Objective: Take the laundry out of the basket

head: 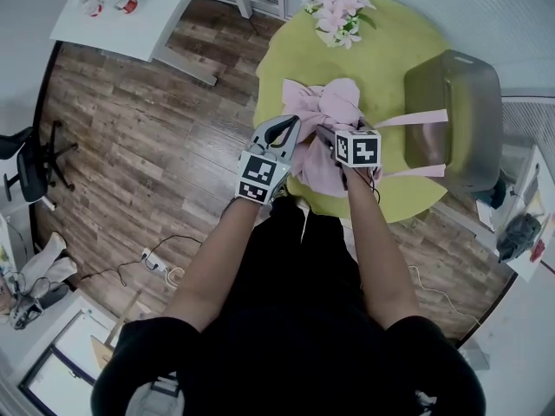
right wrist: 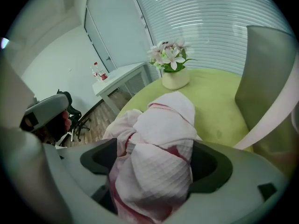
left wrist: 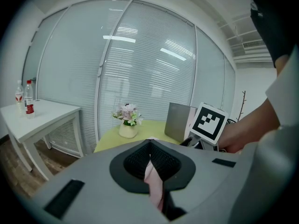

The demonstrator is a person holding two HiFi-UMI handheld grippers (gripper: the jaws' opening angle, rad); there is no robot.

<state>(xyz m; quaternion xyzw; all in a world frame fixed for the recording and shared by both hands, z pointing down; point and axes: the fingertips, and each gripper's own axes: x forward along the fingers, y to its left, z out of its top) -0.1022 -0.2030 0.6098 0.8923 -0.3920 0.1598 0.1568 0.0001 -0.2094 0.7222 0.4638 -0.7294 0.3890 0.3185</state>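
A pink waffle-weave garment (head: 325, 128) lies bunched on the round green table (head: 390, 50), near its front edge. Two pink strips (head: 414, 118) run from it to the grey basket (head: 455, 115) at the table's right. My left gripper (head: 290, 133) is at the garment's left edge, shut on a thin pink fold (left wrist: 153, 181). My right gripper (head: 336, 144) is at the garment's near side, shut on a thick bunch of the cloth (right wrist: 159, 162). In the right gripper view the basket (right wrist: 271, 73) stands to the right, with a pink strip (right wrist: 275, 120) across it.
A white vase of pink flowers (head: 336, 11) stands at the table's far side. A white side table (head: 130, 11) with bottles is at the far left, and an office chair (head: 30, 163) at the left. A power strip and cables (head: 156, 263) lie on the wooden floor.
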